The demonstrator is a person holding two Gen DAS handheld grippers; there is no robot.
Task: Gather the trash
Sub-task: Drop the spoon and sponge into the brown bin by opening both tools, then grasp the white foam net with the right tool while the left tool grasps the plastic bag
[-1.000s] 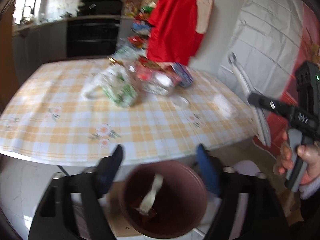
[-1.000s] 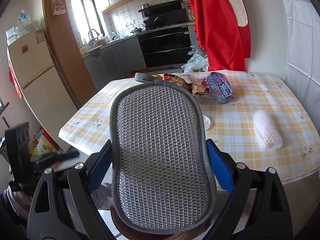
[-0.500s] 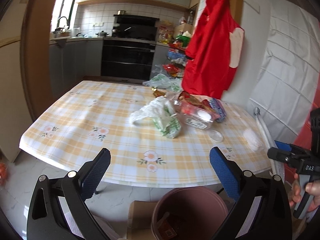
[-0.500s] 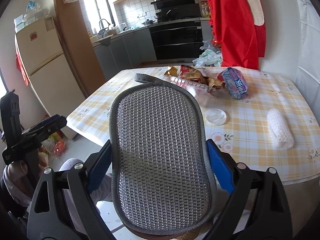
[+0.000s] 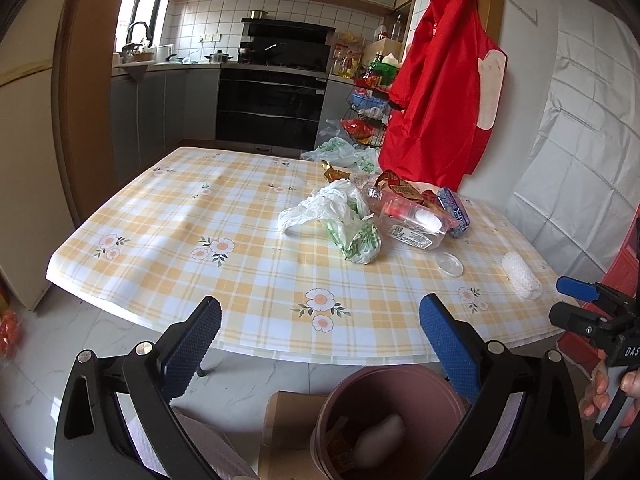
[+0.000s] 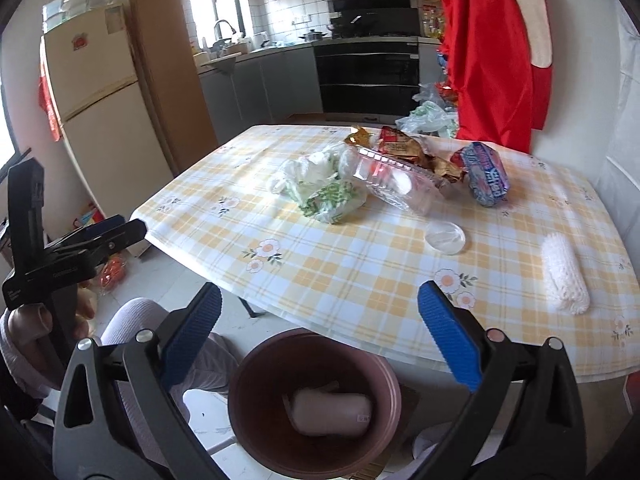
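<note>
Blurred pale lump (image 5: pixel 380 432) in bin (image 5: pixel 400 376), bin's lower rim cut off.

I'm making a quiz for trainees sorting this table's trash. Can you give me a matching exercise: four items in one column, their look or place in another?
Items:
1. foam net
2. round lid
3. bin
4. apron

Descriptions:
A. red, hanging by the wall
B. white, near the table's right edge
C. brownish-pink, on the floor
D. clear, flat on the tablecloth

Pairs: 1-B, 2-D, 3-C, 4-A
</note>
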